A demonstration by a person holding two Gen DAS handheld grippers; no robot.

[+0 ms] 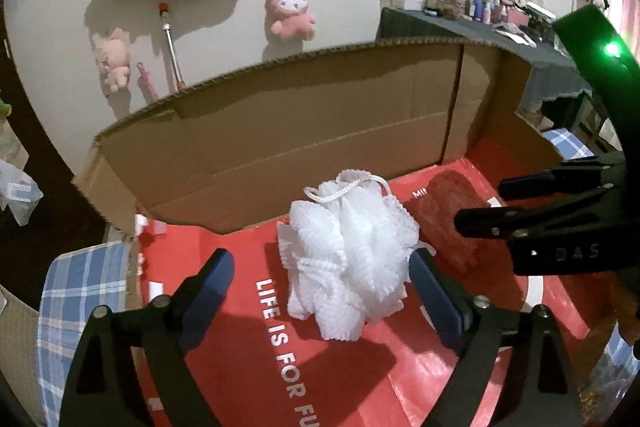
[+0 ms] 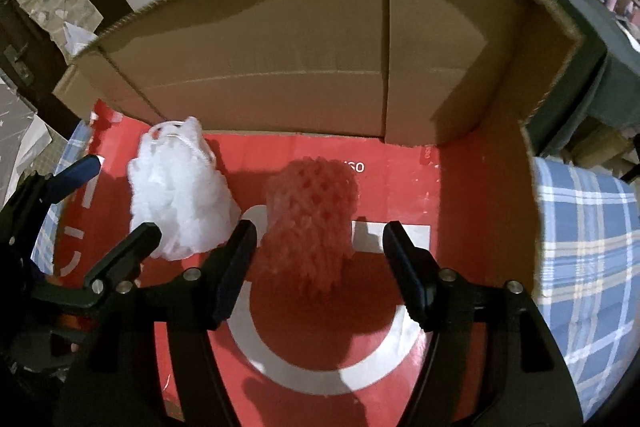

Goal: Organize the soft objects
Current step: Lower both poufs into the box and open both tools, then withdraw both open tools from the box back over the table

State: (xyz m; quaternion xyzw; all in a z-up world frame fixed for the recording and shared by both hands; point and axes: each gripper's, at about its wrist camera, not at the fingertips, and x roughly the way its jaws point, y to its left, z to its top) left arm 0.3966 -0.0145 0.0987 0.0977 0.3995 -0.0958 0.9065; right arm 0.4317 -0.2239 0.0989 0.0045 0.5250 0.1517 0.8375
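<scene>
**Two soft things set down, both tools spread**

Nearest the left wrist camera, the left tool (image 1: 320, 291) stands wide. The white mesh puff (image 1: 347, 259) sits between its fingers: the right pad is just beside the puff, perhaps brushing it — contact cannot be told — and the left pad stands well clear. The lower ends of both tools are cut off by the frame edges.

The right tool (image 2: 320, 263) is also parted, with the pink mesh sleeve (image 2: 310, 223) between its fingers and apart from both pads. The sleeve's near end is partly blurred, so its outline there is hard to make out.

Counted: two tools, two soft things — one white, one pink. They lie side by side on a red printed sheet (image 2: 400, 367), close but not clearly touching. The white lettering on the sheet is partly cut off or covered.

Behind them a cardboard wall (image 2: 280, 67) stands upright along the far edge and bends round on the right, closing that side. Open red sheet remains in front of the sleeve and to its right. A blue checked cloth (image 2: 592, 247) lies beyond the right edge.

Farther off, two pink plush toys (image 1: 290, 13) hang on the wall, and a cluttered worktop (image 1: 480, 15) is too small to read.
</scene>
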